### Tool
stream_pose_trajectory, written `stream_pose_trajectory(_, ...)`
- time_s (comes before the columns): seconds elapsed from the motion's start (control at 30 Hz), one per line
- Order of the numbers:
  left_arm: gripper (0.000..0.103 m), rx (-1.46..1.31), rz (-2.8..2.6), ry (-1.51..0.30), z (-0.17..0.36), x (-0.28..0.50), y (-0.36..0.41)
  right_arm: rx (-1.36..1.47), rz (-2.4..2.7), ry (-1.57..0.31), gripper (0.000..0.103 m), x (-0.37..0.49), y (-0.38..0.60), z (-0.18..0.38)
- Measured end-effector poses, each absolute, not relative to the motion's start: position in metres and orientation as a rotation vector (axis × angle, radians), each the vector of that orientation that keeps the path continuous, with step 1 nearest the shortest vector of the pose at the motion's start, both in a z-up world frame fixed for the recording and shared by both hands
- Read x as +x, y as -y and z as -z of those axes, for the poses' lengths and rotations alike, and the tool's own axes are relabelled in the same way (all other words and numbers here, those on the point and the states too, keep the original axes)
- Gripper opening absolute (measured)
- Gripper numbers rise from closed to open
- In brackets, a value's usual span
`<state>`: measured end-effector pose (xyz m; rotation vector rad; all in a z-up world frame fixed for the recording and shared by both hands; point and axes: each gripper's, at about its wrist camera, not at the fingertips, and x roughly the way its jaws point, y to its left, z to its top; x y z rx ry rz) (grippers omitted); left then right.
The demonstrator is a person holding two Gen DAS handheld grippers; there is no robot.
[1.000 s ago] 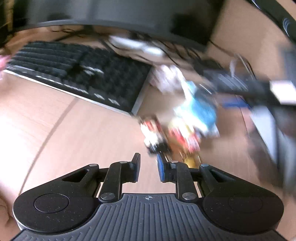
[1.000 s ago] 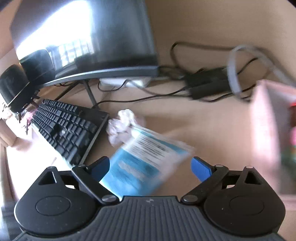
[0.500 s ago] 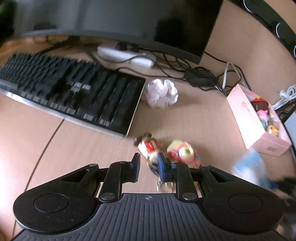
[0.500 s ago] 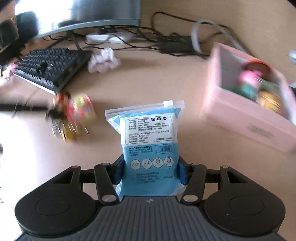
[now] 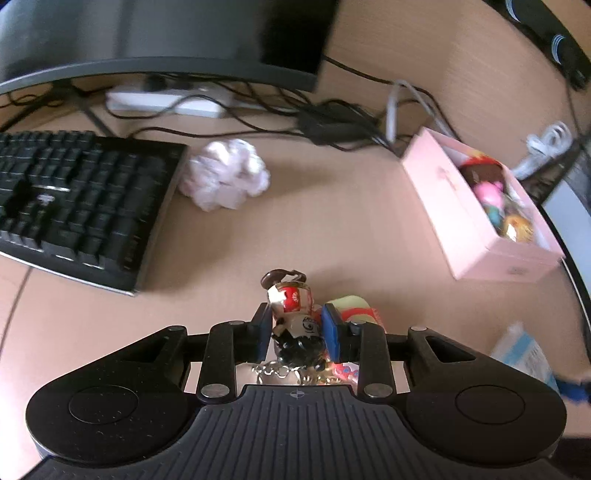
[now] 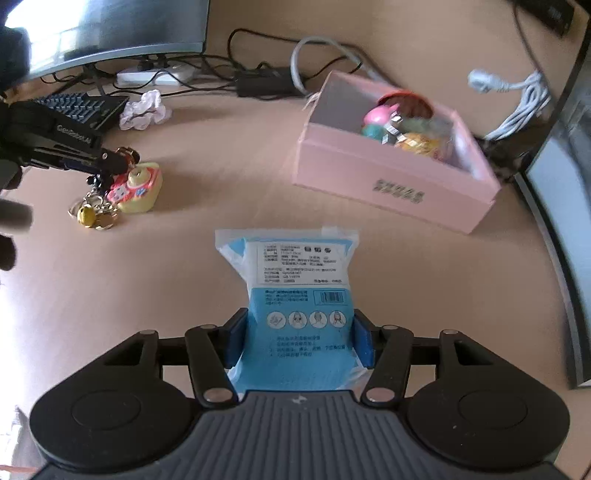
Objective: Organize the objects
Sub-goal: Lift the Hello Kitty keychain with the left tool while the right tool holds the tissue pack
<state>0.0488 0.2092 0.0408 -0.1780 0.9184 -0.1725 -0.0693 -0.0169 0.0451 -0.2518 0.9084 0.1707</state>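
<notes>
A: What is nearest in the right wrist view?

B: The right gripper (image 6: 300, 341) has its blue pads pressed against both sides of a blue mask packet (image 6: 295, 295), which stands up between them over the wooden desk (image 6: 229, 166).

A: And the left one?

B: The left gripper (image 5: 296, 330) has its pads set on either side of a small figure keychain (image 5: 293, 314) lying on the desk. They look closed on it, though the right pad's contact is hard to judge. Key rings and charms lie under the jaws, and a yellow toy camera (image 5: 354, 308) sits just beside the figure on the right.

A: Farther out?

B: A pink box (image 6: 391, 173) sits beyond the packet and to its right, open on top, with several colourful toys inside. The right view also shows the left gripper reaching the figure at far left, with the toy camera next to it.

A: And at the back?

B: A crumpled white tissue (image 5: 225, 173) lies beside the black keyboard (image 5: 74, 199). Behind them are a white power strip (image 5: 166, 101), tangled cables and the monitor (image 5: 166, 33).
</notes>
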Motion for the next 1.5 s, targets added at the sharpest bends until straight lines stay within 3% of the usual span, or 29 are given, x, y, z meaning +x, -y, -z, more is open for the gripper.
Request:
stream_pose_trajectory(0.2, 0.032, -0.181, 0.242, -0.750, -0.066, 0.007, -0.214, -0.264, -0.130, -0.838, 0.075, -0.072, 0.035, -0.064)
stream_pose_trajectory(0.33, 0.032, -0.119, 0.334, -0.794, -0.068, -0.006, -0.192, -0.227, -0.177, -0.781, 0.084, -0.076, 0.041, -0.082)
stream_pose_trajectory(0.67, 0.032, -0.093, 0.131, -0.831, -0.039, 0.035, -0.146, -0.273, -0.269, -0.814, 0.084, -0.076, 0.039, -0.063)
stream_pose_trajectory(0.73, 0.037, -0.062, 0.148, -0.824, -0.038, 0.044, -0.136, -0.264, -0.279, -0.831, 0.086, -0.076, 0.045, -0.058)
stream_pose_trajectory(0.8, 0.053, -0.038, 0.200, -0.842, -0.040, 0.048, -0.127, -0.246, -0.288, -0.848, 0.087, -0.075, 0.051, -0.053)
stream_pose_trajectory(0.93, 0.048, -0.007, 0.277, -0.858, -0.042, 0.037, -0.122, -0.225, -0.290, -0.865, 0.088, -0.071, 0.060, -0.045)
stream_pose_trajectory(1.1, 0.050, 0.071, 0.196, -0.847, -0.031, 0.030, -0.129, -0.203, -0.302, -0.889, 0.088, -0.060, 0.068, -0.037)
stream_pose_trajectory(1.4, 0.053, -0.071, 0.186, -0.873, -0.025, 0.045, -0.141, -0.236, -0.330, -0.882, 0.088, -0.052, 0.063, -0.033)
stream_pose_trajectory(1.47, 0.052, -0.041, 0.201, -0.897, -0.028, 0.042, -0.138, -0.248, -0.333, -0.873, 0.083, -0.051, 0.059, -0.032)
stream_pose_trajectory(1.5, 0.051, -0.025, 0.204, -0.912, -0.029, 0.039, -0.136, -0.262, -0.337, -0.882, 0.068, -0.050, 0.056, -0.031)
